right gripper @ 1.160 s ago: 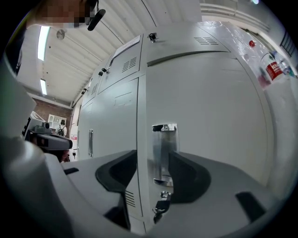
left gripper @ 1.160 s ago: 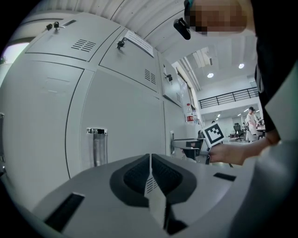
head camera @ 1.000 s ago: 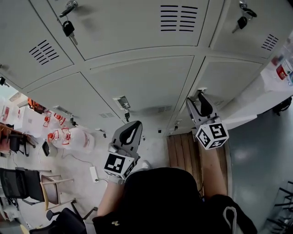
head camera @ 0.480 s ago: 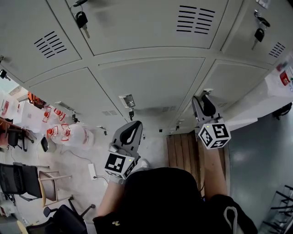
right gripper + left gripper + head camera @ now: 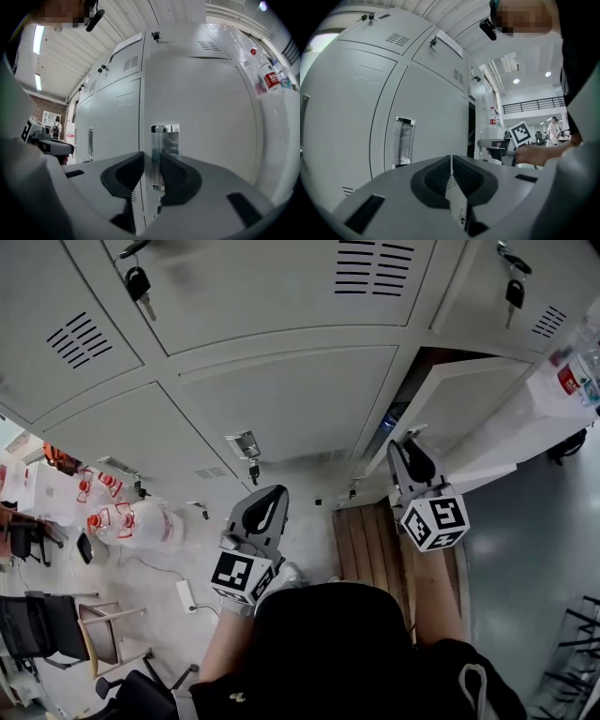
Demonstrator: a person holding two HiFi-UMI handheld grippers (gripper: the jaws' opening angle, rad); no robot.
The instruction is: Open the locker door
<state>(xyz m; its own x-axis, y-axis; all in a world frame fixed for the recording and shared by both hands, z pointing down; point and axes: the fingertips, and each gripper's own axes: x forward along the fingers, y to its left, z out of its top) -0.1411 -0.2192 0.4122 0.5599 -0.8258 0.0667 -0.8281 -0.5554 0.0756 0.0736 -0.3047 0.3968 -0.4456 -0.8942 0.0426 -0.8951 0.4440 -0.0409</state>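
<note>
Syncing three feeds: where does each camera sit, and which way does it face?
Head view: on the head, looking steeply down the lockers; both forearms, the left gripper and the right gripper show.
Left gripper view: along its shut jaws at the lockers.
Right gripper view: at the door handle, between jaws that have just been closing on it.
Shared: head and left gripper views show the right gripper.

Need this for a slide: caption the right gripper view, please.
Right gripper, jaws just closing, clamps the edge of a grey locker door beside its metal handle.
</note>
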